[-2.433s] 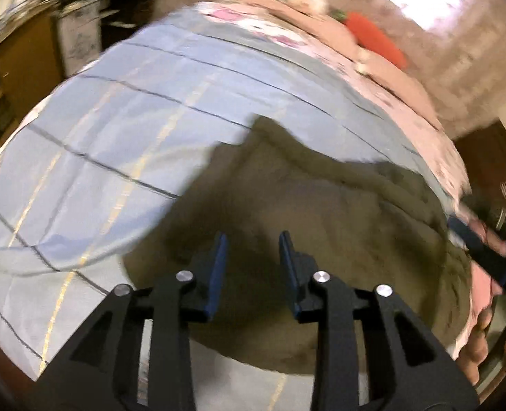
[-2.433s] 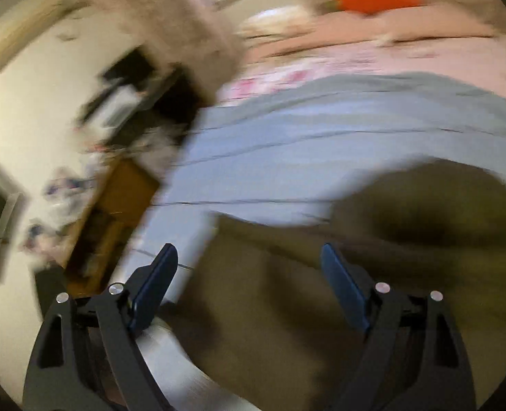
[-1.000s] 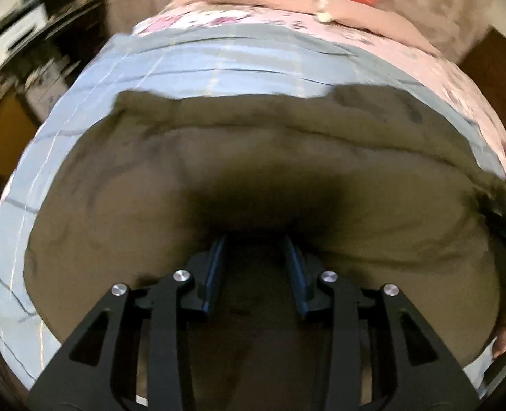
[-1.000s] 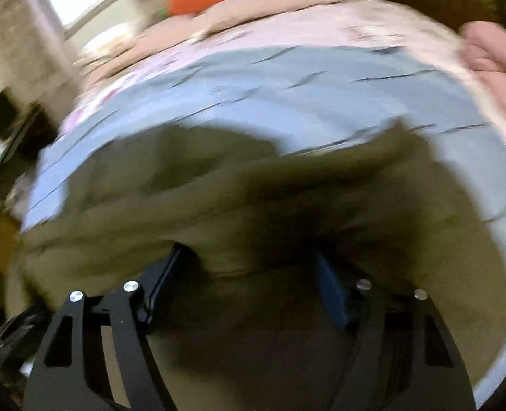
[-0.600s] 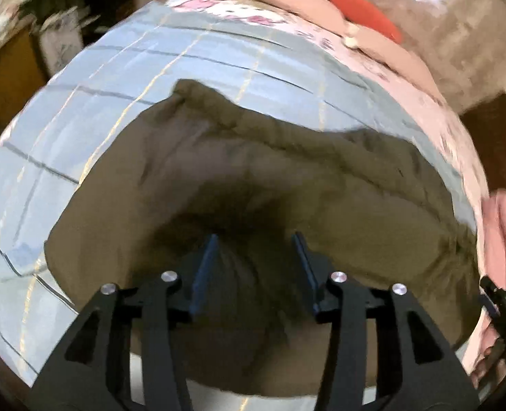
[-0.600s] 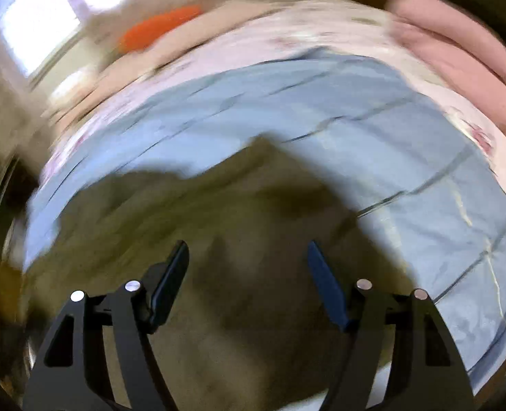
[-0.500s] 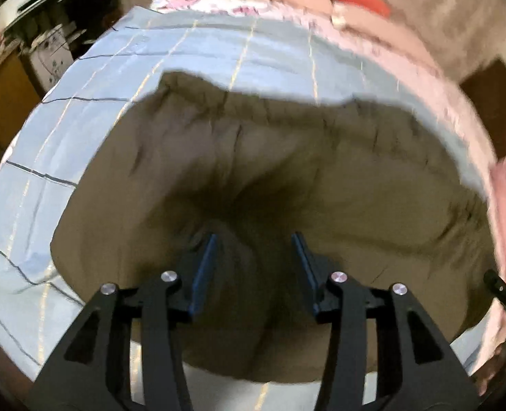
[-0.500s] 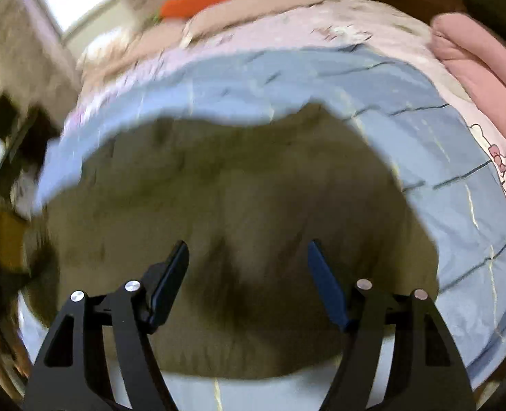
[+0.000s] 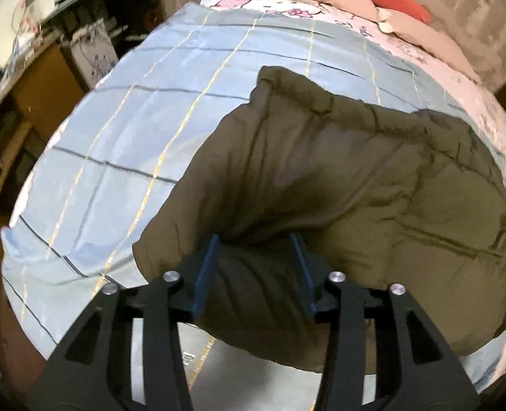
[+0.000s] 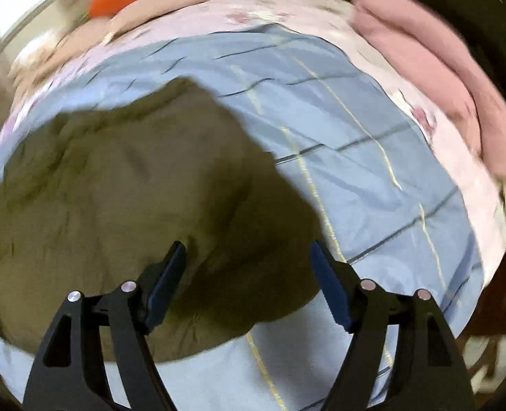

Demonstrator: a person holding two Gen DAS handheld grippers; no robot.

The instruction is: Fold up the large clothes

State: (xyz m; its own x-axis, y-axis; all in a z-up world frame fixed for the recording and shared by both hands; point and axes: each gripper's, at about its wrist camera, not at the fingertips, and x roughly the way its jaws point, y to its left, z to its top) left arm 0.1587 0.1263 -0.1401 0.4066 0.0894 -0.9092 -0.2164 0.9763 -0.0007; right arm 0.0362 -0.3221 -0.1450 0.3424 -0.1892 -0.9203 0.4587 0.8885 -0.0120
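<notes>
1. the olive puffy jacket (image 9: pixel 338 178) lies bunched on the blue checked sheet (image 9: pixel 122 130), quilted, with a ridged hem along its far edge.
2. the left gripper (image 9: pixel 256 267) has a fold of the jacket between its part-open fingers; i cannot tell if it grips.
3. the right gripper (image 10: pixel 249 274) hangs wide open over the jacket's edge, holding nothing.

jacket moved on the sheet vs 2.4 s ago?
Yes. The jacket has spread up the blue sheet toward the pillows; the left gripper is in its folds.
</notes>
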